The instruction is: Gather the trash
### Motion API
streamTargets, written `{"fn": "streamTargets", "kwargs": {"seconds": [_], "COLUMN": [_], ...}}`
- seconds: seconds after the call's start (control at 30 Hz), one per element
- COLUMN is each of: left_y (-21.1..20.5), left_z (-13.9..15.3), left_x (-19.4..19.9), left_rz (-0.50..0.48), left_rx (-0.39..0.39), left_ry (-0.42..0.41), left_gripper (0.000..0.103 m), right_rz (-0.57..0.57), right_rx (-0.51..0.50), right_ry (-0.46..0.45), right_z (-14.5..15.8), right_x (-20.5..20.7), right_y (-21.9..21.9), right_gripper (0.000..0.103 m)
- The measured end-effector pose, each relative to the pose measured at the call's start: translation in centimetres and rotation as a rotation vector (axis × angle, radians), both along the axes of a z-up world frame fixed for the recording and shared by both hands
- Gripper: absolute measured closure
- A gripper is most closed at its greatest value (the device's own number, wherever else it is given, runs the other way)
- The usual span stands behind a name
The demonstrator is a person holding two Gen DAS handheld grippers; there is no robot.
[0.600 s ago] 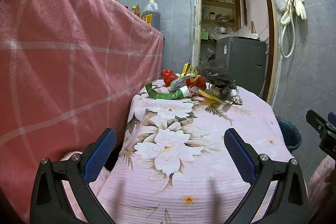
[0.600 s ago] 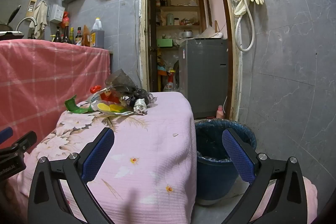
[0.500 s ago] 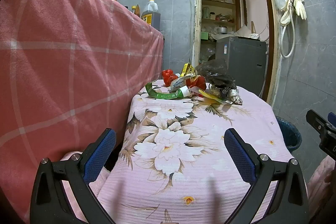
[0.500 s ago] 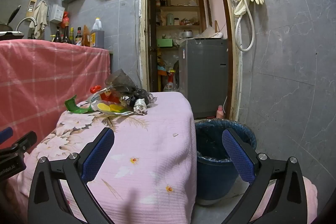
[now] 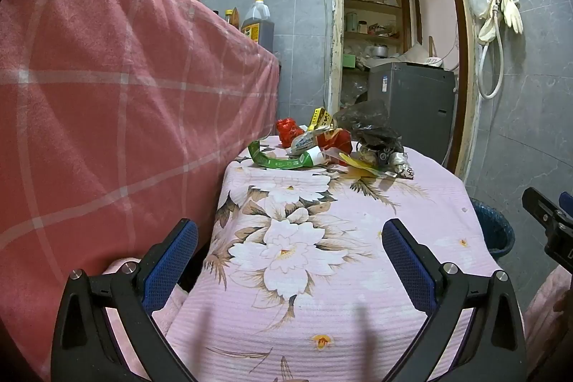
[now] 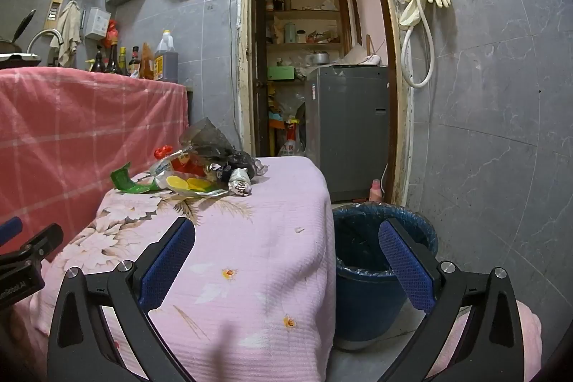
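A heap of trash lies at the far end of the pink flowered table (image 5: 322, 274): a green wrapper (image 5: 279, 162), a red wrapper (image 5: 288, 129), a dark plastic bag (image 5: 369, 124) and yellow packaging (image 5: 361, 167). The same heap (image 6: 200, 167) shows in the right wrist view. A blue bin (image 6: 372, 238) with a liner stands on the floor right of the table. My left gripper (image 5: 290, 256) is open and empty above the near end of the table. My right gripper (image 6: 286, 260) is open and empty over the table's right edge, near the bin.
A counter draped in red checked cloth (image 5: 125, 95) stands along the table's left side, with bottles (image 6: 143, 59) on top. A doorway behind holds a grey appliance (image 6: 347, 131). A hose and gloves (image 6: 422, 9) hang on the tiled right wall.
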State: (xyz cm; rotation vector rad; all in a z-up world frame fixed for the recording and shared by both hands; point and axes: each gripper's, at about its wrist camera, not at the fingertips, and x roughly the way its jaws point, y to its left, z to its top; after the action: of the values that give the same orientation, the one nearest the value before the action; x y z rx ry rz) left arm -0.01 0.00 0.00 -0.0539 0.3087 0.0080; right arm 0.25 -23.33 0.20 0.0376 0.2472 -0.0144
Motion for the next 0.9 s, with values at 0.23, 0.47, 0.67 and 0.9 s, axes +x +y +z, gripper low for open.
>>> {"fn": "streamTargets", "kwargs": {"seconds": [0.23, 0.47, 0.67, 0.9], "left_y": [0.11, 0.0, -0.01, 0.03], "left_z": [0.06, 0.03, 0.0, -0.03], "left_x": [-0.02, -0.04, -0.02, -0.09], "left_rz": [-0.001, 0.001, 0.0, -0.002], "left_rx": [0.001, -0.001, 0.001, 0.002], "left_ry": [0.0, 0.0, -0.001, -0.001], "left_gripper": [0.002, 0.002, 0.002, 0.002], "right_rz": [0.0, 0.0, 0.0, 0.001], "right_rx": [0.0, 0.001, 0.0, 0.001], "right_ry": [0.0, 0.0, 0.0, 0.0], "right_z": [0.02, 0.01, -0.02, -0.04], "right_x": [-0.03, -0.04, -0.01, 0.04], "right_y": [-0.03, -0.05, -0.03, 0.03], "right_gripper": [0.0, 0.0, 0.0, 0.0]}}
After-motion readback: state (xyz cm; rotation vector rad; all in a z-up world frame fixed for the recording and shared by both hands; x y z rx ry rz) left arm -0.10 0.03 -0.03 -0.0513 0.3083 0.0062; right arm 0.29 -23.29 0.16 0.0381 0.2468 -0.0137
